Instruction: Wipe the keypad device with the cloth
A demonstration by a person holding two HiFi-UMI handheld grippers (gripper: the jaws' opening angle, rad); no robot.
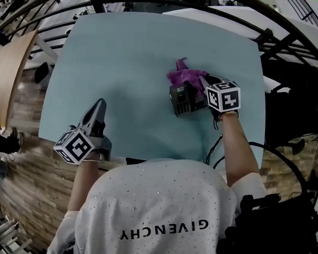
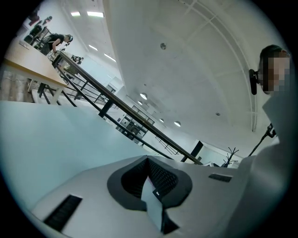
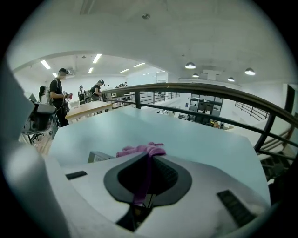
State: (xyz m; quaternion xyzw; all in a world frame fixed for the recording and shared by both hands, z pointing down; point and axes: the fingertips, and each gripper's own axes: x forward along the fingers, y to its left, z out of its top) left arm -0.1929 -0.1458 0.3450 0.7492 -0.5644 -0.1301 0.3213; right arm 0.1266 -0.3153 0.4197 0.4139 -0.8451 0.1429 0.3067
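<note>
The dark keypad device [image 1: 181, 100] stands on the pale blue table [image 1: 136, 53], right of centre. A purple cloth [image 1: 185, 76] lies bunched at its far edge. My right gripper [image 1: 203, 81] reaches over the device and is shut on the cloth. In the right gripper view the cloth [image 3: 142, 149] bulges past the tips of the right gripper [image 3: 149, 158] and a strand runs back between the jaws, while a corner of the device [image 3: 98, 156] shows at the left. My left gripper [image 1: 100, 104] rests near the table's front left, shut with nothing in it. The left gripper [image 2: 148, 160] tilts up towards the ceiling.
A black railing [image 1: 270, 42] curves round the table's far and right sides. Black cables [image 1: 217, 148] hang at the front right edge. Wooden flooring [image 1: 27, 106] lies to the left. People [image 3: 59, 95] stand at a far wooden table.
</note>
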